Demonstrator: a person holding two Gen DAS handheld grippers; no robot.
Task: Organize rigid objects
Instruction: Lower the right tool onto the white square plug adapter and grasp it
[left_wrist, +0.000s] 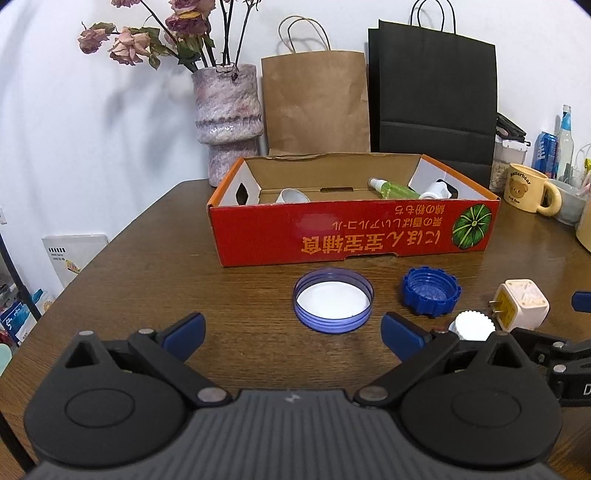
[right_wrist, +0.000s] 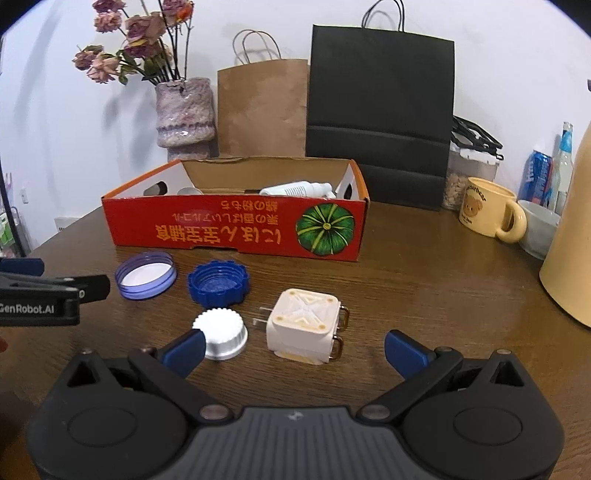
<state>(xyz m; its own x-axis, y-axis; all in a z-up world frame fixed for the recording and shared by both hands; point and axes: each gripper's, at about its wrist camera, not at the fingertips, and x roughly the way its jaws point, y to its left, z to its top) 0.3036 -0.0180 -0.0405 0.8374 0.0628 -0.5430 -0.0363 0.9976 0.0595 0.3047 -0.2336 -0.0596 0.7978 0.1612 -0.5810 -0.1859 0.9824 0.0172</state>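
A red cardboard box (left_wrist: 354, 232) (right_wrist: 236, 229) sits open on the brown table; a green spray bottle (left_wrist: 393, 189), a white bottle (right_wrist: 295, 190) and a white cup (left_wrist: 291, 195) lie inside. In front of it lie a clear purple lid (left_wrist: 333, 301) (right_wrist: 145, 275), a dark blue cap (left_wrist: 431, 295) (right_wrist: 218, 282), a white cap (left_wrist: 474, 325) (right_wrist: 221, 334) and a white plug adapter (left_wrist: 522, 304) (right_wrist: 304, 326). My left gripper (left_wrist: 293, 332) is open, just short of the purple lid. My right gripper (right_wrist: 295, 350) is open, just short of the adapter, its left finger beside the white cap.
A vase of dried flowers (left_wrist: 227, 122), a brown paper bag (left_wrist: 316, 99) and a black bag (left_wrist: 432, 96) stand behind the box. A yellow bear mug (right_wrist: 487, 210), a bowl (right_wrist: 541, 227), a jar, bottles and a cream jug (right_wrist: 572, 258) crowd the right side.
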